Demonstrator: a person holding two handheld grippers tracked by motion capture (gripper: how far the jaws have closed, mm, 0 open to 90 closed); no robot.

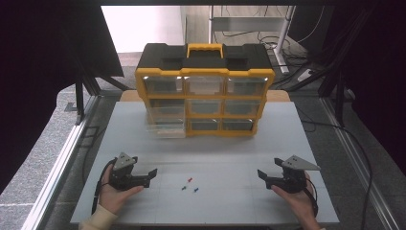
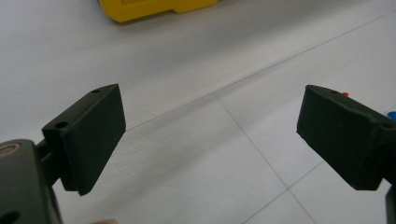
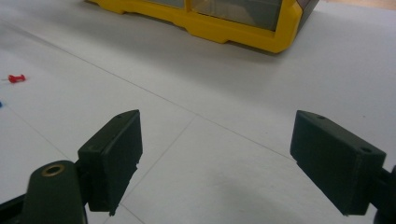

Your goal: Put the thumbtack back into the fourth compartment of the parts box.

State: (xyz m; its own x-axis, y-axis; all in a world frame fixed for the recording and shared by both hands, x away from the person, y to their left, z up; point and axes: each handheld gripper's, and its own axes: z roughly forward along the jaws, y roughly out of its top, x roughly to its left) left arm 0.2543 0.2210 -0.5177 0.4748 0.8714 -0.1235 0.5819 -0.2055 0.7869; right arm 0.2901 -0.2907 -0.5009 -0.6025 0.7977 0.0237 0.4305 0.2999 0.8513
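Protruding bottom-left drawer [image 1: 165,128] of organizer [image 1: 205,91]

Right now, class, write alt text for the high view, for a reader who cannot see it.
A person's hands hold the left claw and right claw, both open, low over a white table, with three small pushpins lying between them. Behind stands a yellow-and-black drawer organiser, its lower-left drawer pulled out.

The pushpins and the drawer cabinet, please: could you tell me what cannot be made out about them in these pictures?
- Pushpins, high view: too small to tell which way each points.
- Green pushpin: shade uncertain, blurred.
- Blue pushpin, right gripper view: cut off by the left edge.
- Drawer cabinet: drawer contents unreadable behind glare and blur.
- Pulled-out drawer, lower left: outline smeared.
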